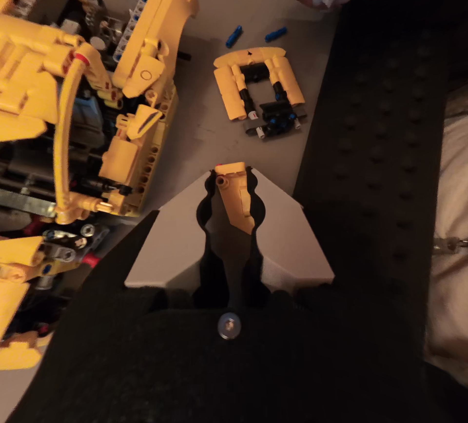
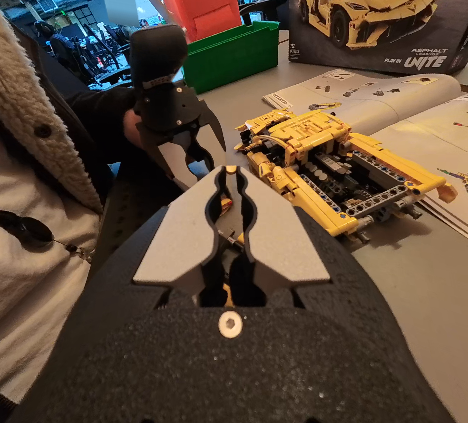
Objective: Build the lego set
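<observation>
On table: one car (image 1: 83,96), two blue pins (image 1: 233,36); each gripper's jaws clamp one yellow piece (image 1: 234,195).

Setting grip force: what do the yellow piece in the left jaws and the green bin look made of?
Yellow piece: looks like hard moulded plastic, smooth semi-gloss, with crisp edges and a moulded pin hole. Green bin: probably rigid plastic, with uniform colour, smooth slightly shiny walls and a moulded rim.

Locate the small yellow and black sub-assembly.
In the left wrist view, the sub-assembly lies on the grey table, right of the car build, just below two blue pins.
</observation>
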Demonstrator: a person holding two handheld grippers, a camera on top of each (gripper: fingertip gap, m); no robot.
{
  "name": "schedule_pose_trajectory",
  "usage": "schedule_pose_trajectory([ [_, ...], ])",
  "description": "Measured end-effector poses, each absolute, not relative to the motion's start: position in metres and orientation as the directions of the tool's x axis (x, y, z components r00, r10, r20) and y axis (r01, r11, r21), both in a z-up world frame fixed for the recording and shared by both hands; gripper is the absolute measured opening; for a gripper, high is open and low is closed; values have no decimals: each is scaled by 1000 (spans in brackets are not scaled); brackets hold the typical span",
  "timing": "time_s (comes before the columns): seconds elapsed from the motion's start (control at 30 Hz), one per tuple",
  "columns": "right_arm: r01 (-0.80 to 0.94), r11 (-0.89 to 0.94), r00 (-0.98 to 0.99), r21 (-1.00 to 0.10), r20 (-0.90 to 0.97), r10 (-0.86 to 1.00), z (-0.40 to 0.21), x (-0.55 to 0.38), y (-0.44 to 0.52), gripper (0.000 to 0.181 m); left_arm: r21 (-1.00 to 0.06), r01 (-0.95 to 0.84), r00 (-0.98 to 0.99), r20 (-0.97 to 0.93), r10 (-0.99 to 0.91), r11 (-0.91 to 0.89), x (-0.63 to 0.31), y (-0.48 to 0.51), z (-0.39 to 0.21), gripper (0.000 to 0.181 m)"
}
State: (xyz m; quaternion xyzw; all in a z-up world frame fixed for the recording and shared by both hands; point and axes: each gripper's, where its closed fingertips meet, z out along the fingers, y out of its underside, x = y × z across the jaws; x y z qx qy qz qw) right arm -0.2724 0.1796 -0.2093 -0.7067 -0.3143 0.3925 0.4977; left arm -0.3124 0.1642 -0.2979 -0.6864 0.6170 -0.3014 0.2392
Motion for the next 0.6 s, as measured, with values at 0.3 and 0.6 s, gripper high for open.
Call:
schedule_pose_trajectory([
  [0.3,-216,-270,504,-938,-344,792,-164,-254,194,7,-969,-202,152,-173,-973,141,-279,203,-176,23],
  [0.6,-334,-241,499,-911,-388,775,-134,-245,204,7,-997,-37,87,-75,-993,72,-266,199,-158,24],
])
